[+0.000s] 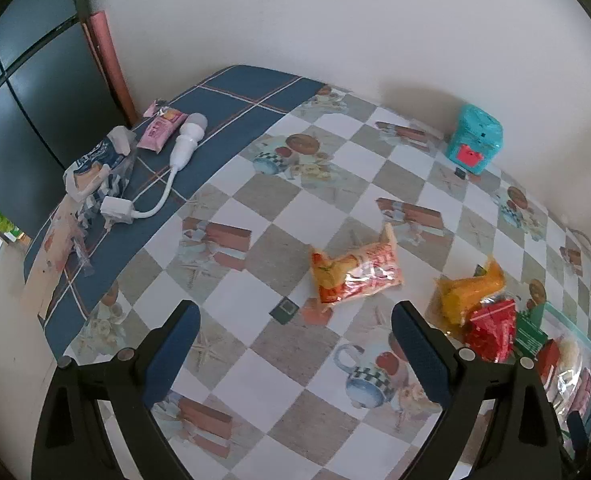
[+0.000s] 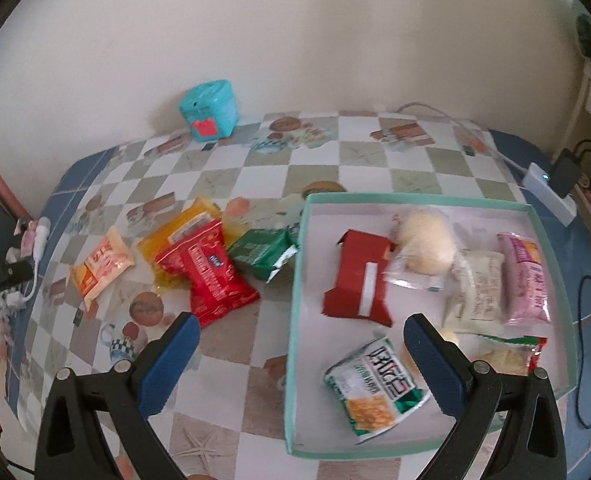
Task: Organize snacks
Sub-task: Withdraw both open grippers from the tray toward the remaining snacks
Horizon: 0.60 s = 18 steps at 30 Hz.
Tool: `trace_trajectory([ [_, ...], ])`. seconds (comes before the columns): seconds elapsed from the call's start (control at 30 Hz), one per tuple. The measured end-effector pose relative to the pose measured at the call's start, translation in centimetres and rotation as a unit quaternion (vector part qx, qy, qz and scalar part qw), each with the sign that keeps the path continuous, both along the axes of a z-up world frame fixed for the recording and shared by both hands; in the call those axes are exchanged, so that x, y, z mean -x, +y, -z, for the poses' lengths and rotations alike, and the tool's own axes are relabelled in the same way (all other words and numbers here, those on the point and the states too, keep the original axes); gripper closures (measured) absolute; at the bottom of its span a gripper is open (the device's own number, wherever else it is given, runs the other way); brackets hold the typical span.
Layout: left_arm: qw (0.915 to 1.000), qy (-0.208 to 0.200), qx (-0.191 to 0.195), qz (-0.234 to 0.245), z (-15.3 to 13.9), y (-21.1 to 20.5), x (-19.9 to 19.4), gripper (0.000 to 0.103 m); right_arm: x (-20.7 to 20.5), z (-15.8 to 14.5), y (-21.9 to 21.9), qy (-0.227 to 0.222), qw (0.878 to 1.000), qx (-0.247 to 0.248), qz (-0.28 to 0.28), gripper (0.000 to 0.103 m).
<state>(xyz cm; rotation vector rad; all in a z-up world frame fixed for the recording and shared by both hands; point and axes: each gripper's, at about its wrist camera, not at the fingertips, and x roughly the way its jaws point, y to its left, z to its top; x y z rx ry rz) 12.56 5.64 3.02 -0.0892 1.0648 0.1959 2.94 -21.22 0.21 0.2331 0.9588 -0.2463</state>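
Left gripper [image 1: 295,344] up over the checked tablecloth [image 1: 255,208], blue-padded fingers [image 1: 171,356] spread wide apart, nothing between them; just beyond, lying flat on the cloth, an orange-and-clear snack packet [image 1: 355,276]; to the right of it, a yellow packet [image 1: 469,290] with a red packet [image 1: 491,332] lapping over its near edge; far back by the wall, a teal tin [image 1: 475,140] with a red label; off at the far left, a pink snack bar [image 1: 161,130], a white handheld gadget [image 1: 189,140] on a cord, and some crumpled wrappers [image 1: 95,168].

Right gripper [image 2: 299,364] also gaping, fingers [image 2: 167,364] well apart and holding nothing, straddling the left wall of the shallow box [image 2: 295,292]; inside the box, a green-and-white packet [image 2: 375,388] nearest, a dark red packet [image 2: 355,280] further in, a pale bun in clear wrap [image 2: 423,244] behind that, a cream packet [image 2: 477,284] and a pink packet [image 2: 525,276] side by side at the right, one more packet [image 2: 503,352] tucked behind the right finger; left of the box on the cloth, a green packet [image 2: 263,254] just beside its wall, then the red over the yellow, then the orange one alone at the left; white power strip [image 2: 547,192] at the far right edge of the table.
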Motion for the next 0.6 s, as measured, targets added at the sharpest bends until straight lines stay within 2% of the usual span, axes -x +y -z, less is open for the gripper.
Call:
trace_trajectory([
  [0.27,0.9996,0.003,0.025,0.015,0.8,1.2,-1.1,0.006,-1.7,0.8,1.3,0.014,1.0,-0.01,-0.009,0.0],
  [0.6,0.999,0.002,0.04,0.018,1.5,2.0,-3.2,0.007,-4.4,0.0,1.8,-0.009,0.999,-0.034,-0.008,0.0],
])
